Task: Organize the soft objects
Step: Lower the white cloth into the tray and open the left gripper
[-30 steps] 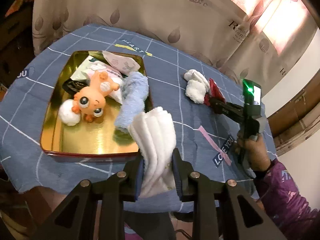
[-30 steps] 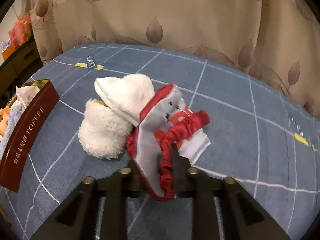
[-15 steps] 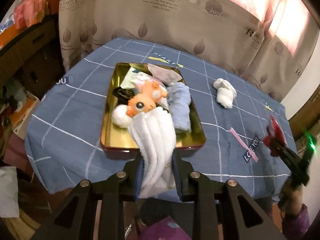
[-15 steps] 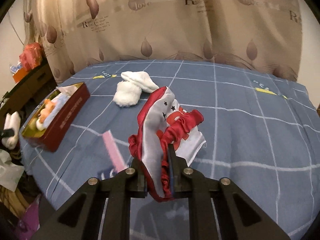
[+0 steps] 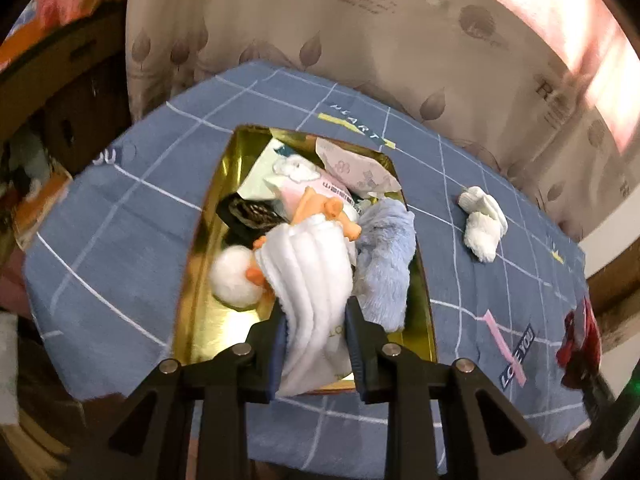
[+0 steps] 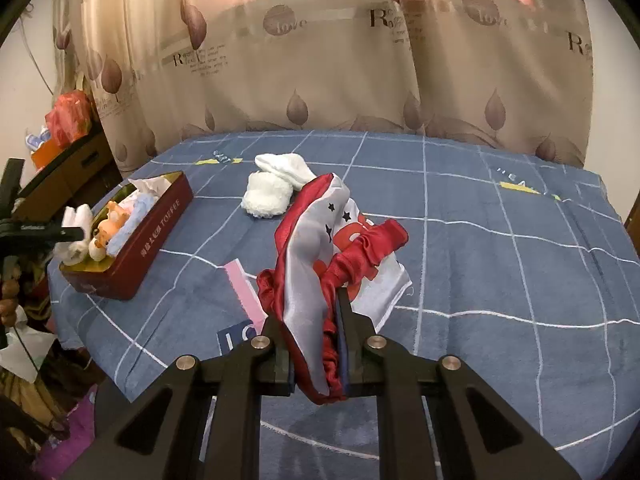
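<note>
L gripper (image 5: 316, 330) squeezes a white towel (image 5: 310, 276) over the gold tin (image 5: 200, 264). R gripper (image 6: 314, 334) pinches a red satin cloth (image 6: 320, 260) above the table.

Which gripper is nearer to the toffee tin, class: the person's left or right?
Left. The left gripper, clamping a white towel, hangs over the toffee tin. The right gripper, clamping red and white satin cloth, is well off to the tin's side.

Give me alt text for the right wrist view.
The right hand-held gripper is shut on a red and white satin cloth above a blue checked tablecloth. Beyond it lie white fluffy socks, with a red tin of soft toys at left.
</note>
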